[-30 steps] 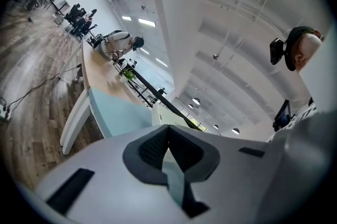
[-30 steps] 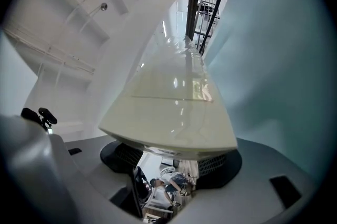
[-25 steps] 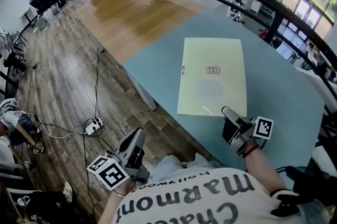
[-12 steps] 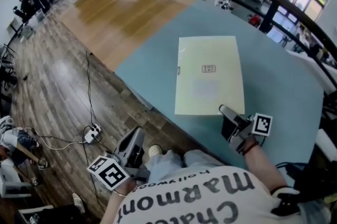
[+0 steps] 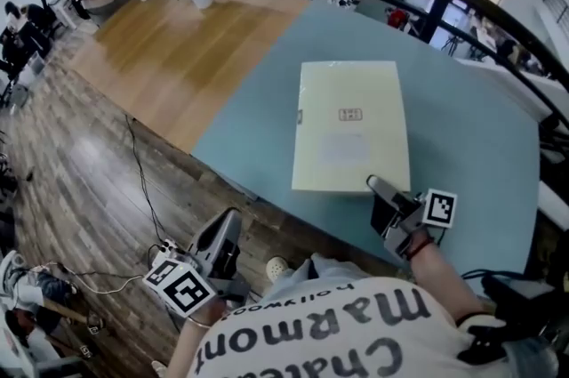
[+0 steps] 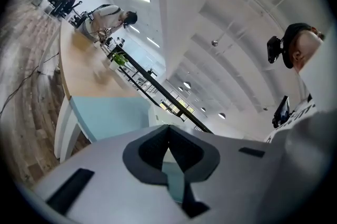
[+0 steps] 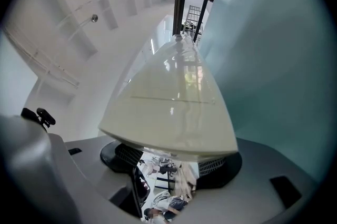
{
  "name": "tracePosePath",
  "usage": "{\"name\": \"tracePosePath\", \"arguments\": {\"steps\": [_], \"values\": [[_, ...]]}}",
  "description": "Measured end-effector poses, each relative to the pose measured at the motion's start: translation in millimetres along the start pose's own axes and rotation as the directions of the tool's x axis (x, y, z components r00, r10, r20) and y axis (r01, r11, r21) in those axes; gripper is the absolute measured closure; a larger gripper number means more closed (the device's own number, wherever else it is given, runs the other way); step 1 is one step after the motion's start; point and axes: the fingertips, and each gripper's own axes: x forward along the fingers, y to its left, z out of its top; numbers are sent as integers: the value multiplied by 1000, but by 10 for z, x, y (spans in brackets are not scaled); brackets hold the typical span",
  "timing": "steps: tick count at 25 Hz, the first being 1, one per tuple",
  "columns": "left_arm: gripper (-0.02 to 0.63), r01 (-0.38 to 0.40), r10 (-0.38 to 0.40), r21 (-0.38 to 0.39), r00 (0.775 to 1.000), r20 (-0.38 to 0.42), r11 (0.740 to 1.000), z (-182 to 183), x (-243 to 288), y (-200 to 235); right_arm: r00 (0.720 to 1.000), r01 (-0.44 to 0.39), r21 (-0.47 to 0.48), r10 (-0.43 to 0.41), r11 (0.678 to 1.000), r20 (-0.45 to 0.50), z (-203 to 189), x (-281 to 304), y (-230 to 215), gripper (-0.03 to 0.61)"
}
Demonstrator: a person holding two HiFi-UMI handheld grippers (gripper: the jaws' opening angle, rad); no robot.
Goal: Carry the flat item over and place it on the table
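- Left gripper (image 5: 228,225): jaws together, empty, over the floor (image 5: 89,172) at 7 o'clock from the item (image 5: 349,125).
- Item: flat, cream, over the teal counter (image 5: 462,145), long side running toward 12 o'clock.
- Right gripper (image 5: 380,189): clamped on the item's 5 o'clock corner.

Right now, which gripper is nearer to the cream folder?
Right. The right gripper is clamped on the folder at its near right corner, over the blue table. The left gripper hangs off the table's near edge, over the wooden floor, well clear of the folder.
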Motion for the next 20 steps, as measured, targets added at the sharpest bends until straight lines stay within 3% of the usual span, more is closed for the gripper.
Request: {"name": "tracePosePath", "arguments": {"steps": [13, 20], "values": [[611, 107, -109, -22, 990, -91, 994, 485, 29, 575, 989, 11, -12, -9, 1000, 147, -285, 435, 126, 279], [612, 115, -117, -45, 991, -57, 992, 560, 26, 737, 985, 51, -10, -48, 999, 168, -420, 408, 108, 278]]}}
